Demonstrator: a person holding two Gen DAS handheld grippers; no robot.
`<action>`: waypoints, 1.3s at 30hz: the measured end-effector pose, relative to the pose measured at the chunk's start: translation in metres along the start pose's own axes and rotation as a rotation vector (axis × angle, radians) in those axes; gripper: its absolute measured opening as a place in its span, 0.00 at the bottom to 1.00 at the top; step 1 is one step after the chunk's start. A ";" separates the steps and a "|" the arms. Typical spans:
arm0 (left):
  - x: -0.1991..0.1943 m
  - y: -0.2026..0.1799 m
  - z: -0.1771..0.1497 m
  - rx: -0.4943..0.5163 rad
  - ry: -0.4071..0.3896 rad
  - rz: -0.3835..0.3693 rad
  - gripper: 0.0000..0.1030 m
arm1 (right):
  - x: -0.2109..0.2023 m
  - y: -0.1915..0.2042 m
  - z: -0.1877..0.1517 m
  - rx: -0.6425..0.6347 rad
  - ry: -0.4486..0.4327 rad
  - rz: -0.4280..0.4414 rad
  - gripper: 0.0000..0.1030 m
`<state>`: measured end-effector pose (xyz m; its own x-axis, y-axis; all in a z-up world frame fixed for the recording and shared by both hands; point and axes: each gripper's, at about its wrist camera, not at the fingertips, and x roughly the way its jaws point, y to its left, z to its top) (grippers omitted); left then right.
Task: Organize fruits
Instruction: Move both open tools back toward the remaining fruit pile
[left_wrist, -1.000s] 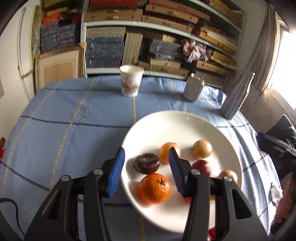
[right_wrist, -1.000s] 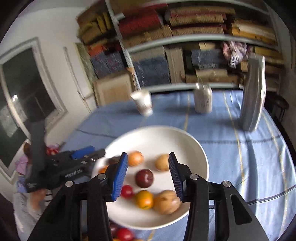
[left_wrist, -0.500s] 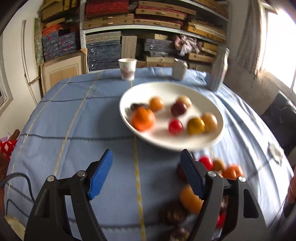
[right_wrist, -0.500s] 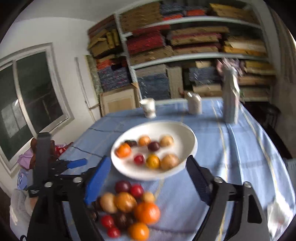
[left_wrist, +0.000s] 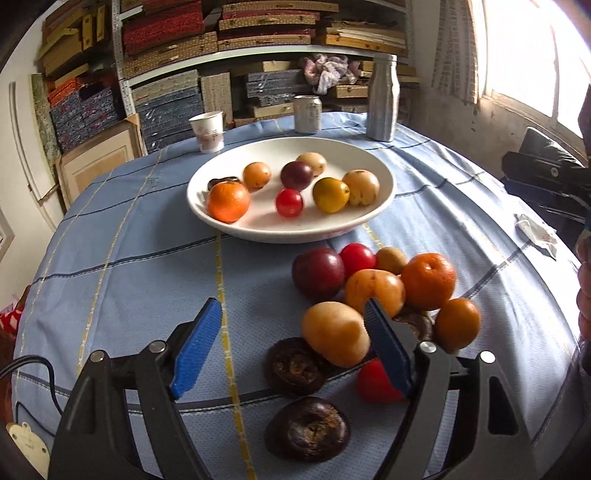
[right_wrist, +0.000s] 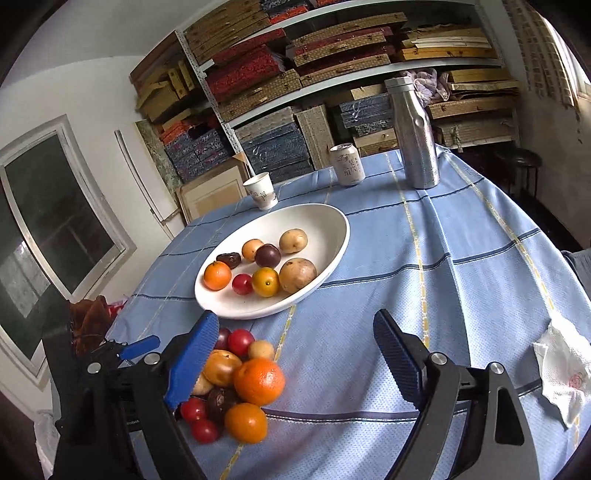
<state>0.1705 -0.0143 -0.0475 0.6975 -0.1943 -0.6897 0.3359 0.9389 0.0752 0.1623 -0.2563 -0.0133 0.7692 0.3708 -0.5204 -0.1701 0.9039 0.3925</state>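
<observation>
A white plate (left_wrist: 373, 218) (right_wrist: 332, 236) holds several fruits, among them an orange (left_wrist: 228, 201) and a small red fruit (left_wrist: 289, 202). A pile of loose fruit (left_wrist: 369, 295) (right_wrist: 236, 384) lies on the blue tablecloth in front of the plate. My left gripper (left_wrist: 293, 332) is open and empty, low over the near side of the pile, with a tan fruit (left_wrist: 334, 338) just inside its right finger. My right gripper (right_wrist: 295, 352) is open and empty over bare cloth, right of the pile. The left gripper also shows in the right wrist view (right_wrist: 140, 347).
A paper cup (left_wrist: 208, 132), a drink can (left_wrist: 307, 113) and a metal bottle (left_wrist: 383, 98) stand behind the plate. A crumpled tissue (right_wrist: 565, 373) lies at the right table edge. Shelves of boxes fill the back wall.
Both grippers have pulled back from over the plate toward the near table edge and opened wider. The loose fruit pile has come into view. An orange lies in the plate.
</observation>
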 end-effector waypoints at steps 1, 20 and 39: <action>0.000 -0.002 0.000 0.008 0.003 -0.003 0.75 | -0.001 0.000 0.000 0.000 -0.002 0.001 0.84; -0.009 0.054 -0.002 -0.108 -0.025 0.126 0.84 | -0.004 0.001 0.000 -0.006 -0.007 0.009 0.84; 0.004 0.061 -0.009 -0.086 0.032 0.193 0.86 | -0.003 0.001 -0.001 -0.007 0.000 0.015 0.84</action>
<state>0.1877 0.0444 -0.0523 0.7229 -0.0011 -0.6909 0.1421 0.9788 0.1472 0.1593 -0.2559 -0.0118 0.7667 0.3845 -0.5142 -0.1864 0.8996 0.3949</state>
